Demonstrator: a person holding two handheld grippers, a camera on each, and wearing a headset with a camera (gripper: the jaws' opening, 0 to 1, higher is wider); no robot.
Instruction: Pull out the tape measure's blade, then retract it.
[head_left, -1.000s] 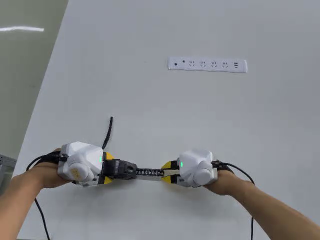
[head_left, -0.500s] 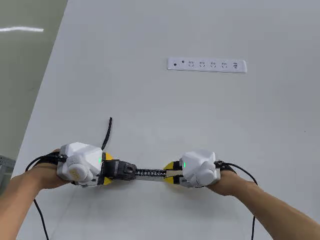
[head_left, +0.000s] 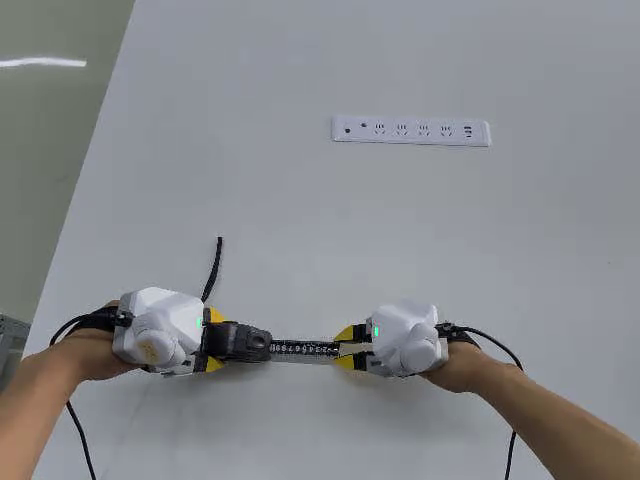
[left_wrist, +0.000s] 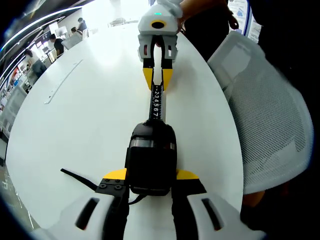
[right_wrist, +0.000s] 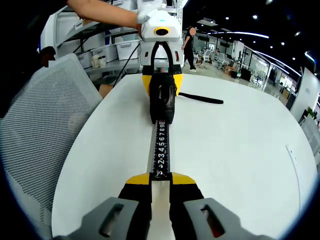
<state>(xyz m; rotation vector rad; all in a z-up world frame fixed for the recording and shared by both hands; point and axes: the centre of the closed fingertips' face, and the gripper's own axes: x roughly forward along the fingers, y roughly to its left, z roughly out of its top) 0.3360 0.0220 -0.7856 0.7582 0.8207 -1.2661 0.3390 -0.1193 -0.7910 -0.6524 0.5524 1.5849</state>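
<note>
A black tape measure case (head_left: 243, 341) lies near the front edge of the white table, and my left gripper (head_left: 212, 340) is shut on it; the case (left_wrist: 151, 155) sits between the yellow-tipped jaws in the left gripper view. A short length of black blade (head_left: 303, 348) with white numbers runs right from the case. My right gripper (head_left: 347, 348) is shut on the blade's end; in the right gripper view the blade (right_wrist: 160, 150) stretches from its jaws (right_wrist: 160, 177) to the case (right_wrist: 163, 100). The tape's black wrist strap (head_left: 213, 268) trails away across the table.
A white power strip (head_left: 411, 131) lies further back on the table (head_left: 300, 180). The table's left edge drops to a grey floor. A white mesh chair (left_wrist: 270, 120) stands beside the table on the person's side. Black cables trail from both grippers.
My right gripper has moved right, away from the case, so more of the blade is out. The left gripper and case have stayed put.
</note>
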